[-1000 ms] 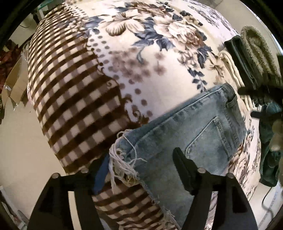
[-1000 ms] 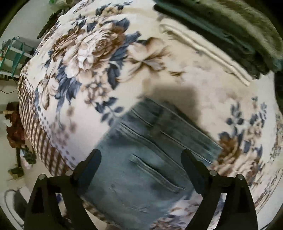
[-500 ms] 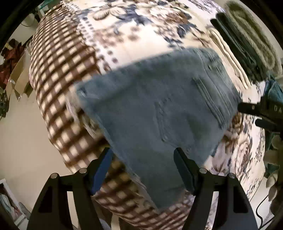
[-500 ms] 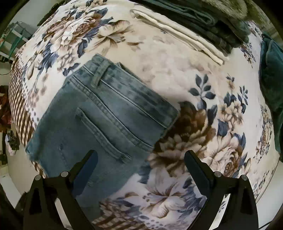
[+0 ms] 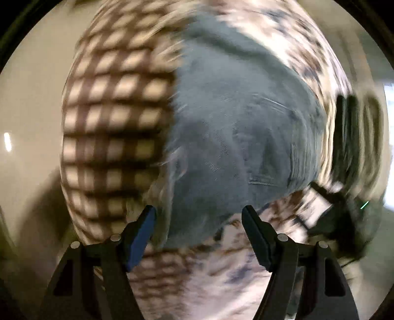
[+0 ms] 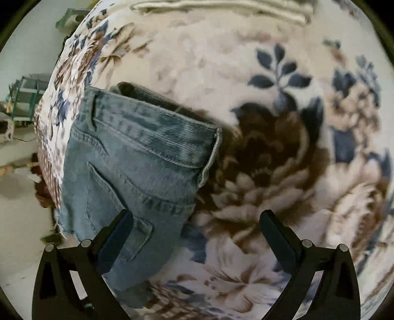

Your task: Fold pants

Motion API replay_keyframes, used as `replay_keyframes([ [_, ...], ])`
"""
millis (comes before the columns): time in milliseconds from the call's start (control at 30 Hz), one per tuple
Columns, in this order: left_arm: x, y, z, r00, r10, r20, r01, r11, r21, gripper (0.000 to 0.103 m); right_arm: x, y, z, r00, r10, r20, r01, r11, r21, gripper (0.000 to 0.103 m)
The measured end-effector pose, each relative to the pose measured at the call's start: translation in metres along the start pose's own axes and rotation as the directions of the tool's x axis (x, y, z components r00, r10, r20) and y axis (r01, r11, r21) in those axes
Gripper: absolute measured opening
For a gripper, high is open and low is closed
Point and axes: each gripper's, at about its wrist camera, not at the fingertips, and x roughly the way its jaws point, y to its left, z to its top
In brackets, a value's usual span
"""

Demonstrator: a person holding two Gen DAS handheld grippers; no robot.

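Folded light-blue denim pants [image 6: 138, 157] lie flat on a floral blanket [image 6: 270, 172], back pocket and waistband up. In the left wrist view, which is motion-blurred, the pants [image 5: 234, 137] lie where the blanket's checked border [image 5: 110, 118] meets its floral part. My left gripper [image 5: 198, 221] is open and empty, above the pants' near edge. My right gripper [image 6: 195, 225] is open and empty, its left finger [image 6: 115, 236] over the pocket, its right finger over the blanket.
A stack of folded clothes shows at the far edge, cream on the near side [image 6: 221, 7], dark and olive in the left wrist view [image 5: 354, 137]. The blanket's edge drops to the floor [image 5: 29, 123] on the left. A green rack [image 6: 24, 96] stands beyond.
Both grippers have pulled back and swung, the left one fast enough to blur. The frayed hem that sat between the left fingers one second ago is free. The pants stay flat.
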Motion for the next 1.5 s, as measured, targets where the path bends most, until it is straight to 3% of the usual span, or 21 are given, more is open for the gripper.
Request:
replay_keyframes([
  [100, 0.010, 0.019, -0.006, 0.993, -0.092, -0.069, 0.080, 0.984, -0.157, 0.070, 0.016, -0.009, 0.008, 0.996, 0.091, -0.009, -0.091, 0.996, 0.025, 0.103],
  [200, 0.019, 0.025, -0.013, 0.986, -0.143, -0.085, 0.119, 0.963, -0.243, 0.070, 0.029, -0.018, 0.015, 0.983, 0.182, 0.006, -0.182, 0.982, 0.055, 0.103],
  [300, 0.024, 0.023, -0.013, 0.978, -0.193, -0.081, 0.163, 0.945, -0.285, 0.070, 0.039, -0.025, 0.019, 0.966, 0.258, 0.021, -0.259, 0.963, 0.074, 0.103],
  [500, 0.011, 0.015, -0.034, 0.969, -0.218, -0.113, 0.171, 0.929, -0.328, 0.070, 0.043, -0.032, 0.011, 0.939, 0.341, 0.044, -0.343, 0.937, 0.064, 0.096],
  [700, 0.025, 0.014, -0.054, 0.955, -0.268, -0.127, 0.193, 0.887, -0.419, 0.070, 0.046, -0.039, -0.002, 0.932, 0.362, 0.026, -0.363, 0.930, 0.051, 0.092],
  [967, 0.049, 0.007, -0.007, 0.949, -0.309, 0.065, 0.307, 0.854, -0.421, 0.070, 0.042, -0.046, 0.000, 0.931, 0.365, 0.008, -0.365, 0.930, 0.043, 0.086],
  [1167, 0.051, 0.021, 0.005, 0.951, -0.296, 0.090, 0.301, 0.817, -0.491, 0.068, 0.051, -0.046, 0.008, 0.926, 0.377, 0.032, -0.378, 0.923, 0.071, 0.086],
  [1200, 0.053, 0.022, 0.004, 0.954, -0.285, 0.093, 0.293, 0.819, -0.494, 0.059, 0.051, -0.046, 0.008, 0.923, 0.382, 0.048, -0.385, 0.920, 0.074, 0.085],
  [1233, 0.052, 0.022, 0.003, 0.960, -0.263, 0.099, 0.277, 0.827, -0.490, 0.052, 0.050, -0.046, 0.007, 0.919, 0.387, 0.072, -0.392, 0.917, 0.071, 0.069],
  [1267, 0.051, 0.021, 0.003, 0.965, -0.241, 0.107, 0.262, 0.837, -0.480, 0.038, 0.050, -0.045, 0.007, 0.911, 0.404, 0.088, -0.410, 0.909, 0.068, 0.054],
  [1433, 0.027, 0.007, 0.010, 0.973, -0.193, 0.126, 0.220, 0.938, -0.267, 0.009, 0.034, -0.043, -0.017, 0.905, 0.389, 0.171, -0.406, 0.910, 0.083, 0.043],
  [1500, 0.014, 0.003, 0.015, 0.974, -0.191, 0.117, 0.211, 0.959, -0.191, 0.009, 0.025, -0.049, -0.037, 0.894, 0.402, 0.200, -0.429, 0.896, 0.117, 0.041],
])
